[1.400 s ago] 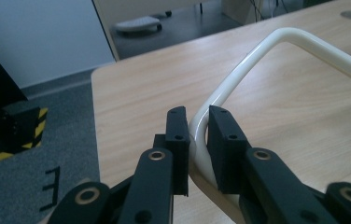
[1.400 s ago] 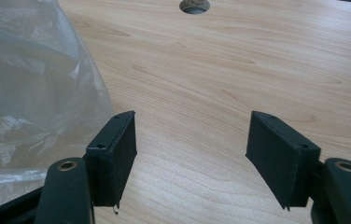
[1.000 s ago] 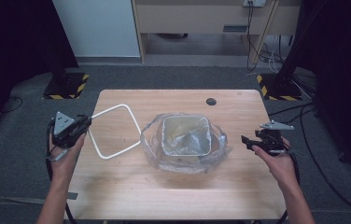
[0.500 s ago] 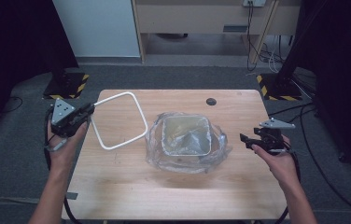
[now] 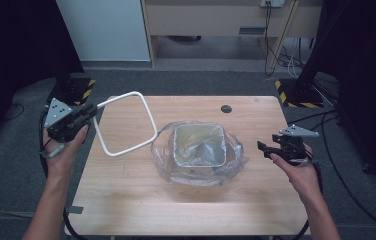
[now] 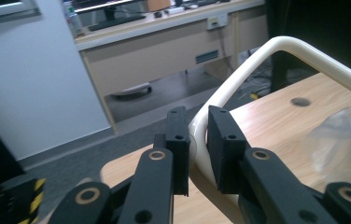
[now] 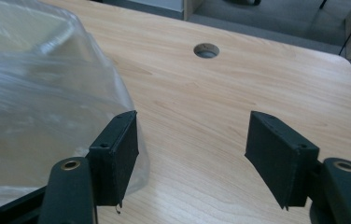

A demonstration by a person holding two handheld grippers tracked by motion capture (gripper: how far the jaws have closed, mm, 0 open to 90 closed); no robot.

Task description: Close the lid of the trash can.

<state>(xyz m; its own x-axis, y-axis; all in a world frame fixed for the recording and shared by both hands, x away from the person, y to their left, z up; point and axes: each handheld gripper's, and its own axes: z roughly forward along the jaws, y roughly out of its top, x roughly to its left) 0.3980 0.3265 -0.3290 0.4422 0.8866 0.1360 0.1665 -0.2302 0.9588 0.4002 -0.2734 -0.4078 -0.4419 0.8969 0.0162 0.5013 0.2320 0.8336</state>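
The right gripper (image 5: 265, 148) hangs by the table's (image 5: 126, 200) right edge, its jaws spread wide with nothing between them; in the right gripper view one pad sits just beside the clear plastic bag (image 7: 33, 84). That bag (image 5: 236, 160) lines a square bin (image 5: 199, 145) standing near the middle of the table, its loose plastic spilling out round the rim. At the left edge the left gripper (image 5: 91, 111) pinches one end of a white square frame (image 5: 148, 120), pads (image 6: 178, 140) pressed on the tube (image 6: 257, 58). The frame tilts above the table's far left corner. A round cable hole (image 5: 226, 108) lies near the far edge.
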